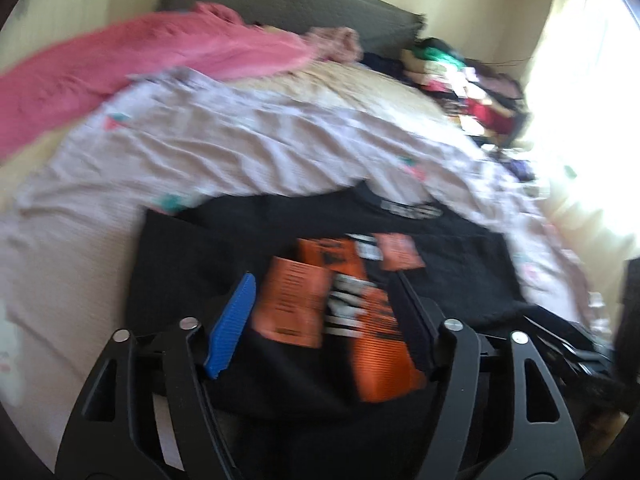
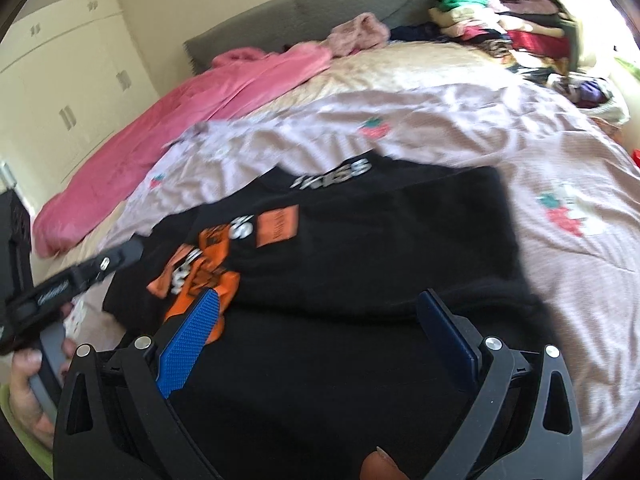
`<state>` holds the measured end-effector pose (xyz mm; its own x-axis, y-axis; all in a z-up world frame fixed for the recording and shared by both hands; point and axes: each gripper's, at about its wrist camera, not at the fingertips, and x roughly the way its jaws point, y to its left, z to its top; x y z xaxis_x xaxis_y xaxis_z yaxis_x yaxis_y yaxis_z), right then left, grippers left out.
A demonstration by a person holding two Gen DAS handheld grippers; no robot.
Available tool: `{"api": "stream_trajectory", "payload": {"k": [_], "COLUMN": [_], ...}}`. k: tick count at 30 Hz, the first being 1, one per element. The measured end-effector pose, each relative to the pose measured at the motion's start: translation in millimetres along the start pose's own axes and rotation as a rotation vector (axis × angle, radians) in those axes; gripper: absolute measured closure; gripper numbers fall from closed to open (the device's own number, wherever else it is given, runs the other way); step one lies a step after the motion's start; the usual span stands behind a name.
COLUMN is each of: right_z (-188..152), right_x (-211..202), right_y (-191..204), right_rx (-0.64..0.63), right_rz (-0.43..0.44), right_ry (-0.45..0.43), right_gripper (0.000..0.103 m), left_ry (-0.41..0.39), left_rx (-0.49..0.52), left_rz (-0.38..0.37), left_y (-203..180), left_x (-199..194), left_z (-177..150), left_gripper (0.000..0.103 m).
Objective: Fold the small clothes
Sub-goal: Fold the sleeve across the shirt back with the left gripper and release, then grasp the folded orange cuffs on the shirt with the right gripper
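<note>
Looking along both tools, we see a black shirt [image 2: 360, 240] lying on the bed [image 2: 420, 68], on top of a pale sheet [image 2: 480, 128] printed with strawberries. The shirt bears an orange print [image 1: 312, 292] with white lettering, and in both views the cloth near that print is bunched rather than flat.

Left tool [image 1: 324, 284]: its jaws stand spread – we see the blue pad [image 1: 236, 320] on one side and the dark pad on the other, well apart, with the orange print showing in the gap. The pads press on nothing. In the right wrist view this tool [image 2: 132, 250] enters from the left edge, its tip at the shirt's left border, and a hand [image 2: 28, 380] grips its handle low in the corner.

Right tool [image 2: 320, 304]: its jaws are also spread, with black cloth filling the space between them. We cannot tell whether the fingertips touch the shirt; neither pad pinches it.

Beyond the shirt a pink blanket [image 2: 160, 120] lies along the bed's left side, reaching toward a grey headboard [image 2: 320, 4]. A pile of mixed clothes [image 2: 500, 24] sits at the far right corner of the bed – near the bright window. The left wrist view is blurred, so finer detail of the print is unreadable.
</note>
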<state>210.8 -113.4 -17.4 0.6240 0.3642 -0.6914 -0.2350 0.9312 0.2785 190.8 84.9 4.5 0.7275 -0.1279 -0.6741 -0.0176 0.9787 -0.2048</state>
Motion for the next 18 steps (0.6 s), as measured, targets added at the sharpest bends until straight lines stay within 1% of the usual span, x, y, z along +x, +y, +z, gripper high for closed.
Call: {"api": "stream_trajectory", "payload": {"k": [3, 5, 7, 8, 10, 11, 13, 16, 17, 18], "right_z": [-5.0, -7.9, -10.2, -11.0, -12.9, -13.7, -13.6, -11.9, -11.4, -10.5], "right_x": [16.7, 29.0, 39.3, 44.6, 55.8, 60.3, 68.5, 74.8, 76.9, 79.9], "right_y": [24.8, 40.2, 50.8, 55.4, 63.6, 66.3, 71.0, 74.0, 74.3, 74.5], "right_rx": [-0.028, -0.041, -0.047, -0.047, -0.050, -0.050, -0.053, -0.050, -0.047, -0.044], "right_rz": [0.058, 0.089, 0.103, 0.108, 0.116, 0.117, 0.128, 0.129, 0.128, 0.126], "right_ry": [0.052, 0.087, 0.115, 0.127, 0.156, 0.168, 0.184, 0.185, 0.186, 0.189], "right_gripper": [0.005, 0.005, 0.006, 0.006, 0.017, 0.025, 0.026, 0.029, 0.033, 0.042], "left_ry": [-0.010, -0.028, -0.033, -0.034, -0.037, -0.035, -0.032, -0.020, -0.020, -0.022], "left_rx": [-0.014, -0.027, -0.054, -0.064, -0.095, -0.109, -0.121, -0.126, -0.131, -0.137], "left_rz": [0.084, 0.157, 0.187, 0.188, 0.195, 0.196, 0.201, 0.209, 0.203, 0.194], "left_y": [20.1, 35.4, 49.5, 54.4, 66.0, 71.5, 76.5, 81.5, 82.5, 83.0], "left_x": [-1.1, -3.0, -4.9, -5.7, -6.8, -6.3, -4.1, -2.0, -2.2, -1.9], "left_z": [3.8, 6.7, 8.3, 9.1, 9.3, 9.3, 9.0, 6.7, 6.2, 6.5], "left_gripper": [0.030, 0.024, 0.022, 0.021, 0.021, 0.021, 0.021, 0.021, 0.021, 0.021]}}
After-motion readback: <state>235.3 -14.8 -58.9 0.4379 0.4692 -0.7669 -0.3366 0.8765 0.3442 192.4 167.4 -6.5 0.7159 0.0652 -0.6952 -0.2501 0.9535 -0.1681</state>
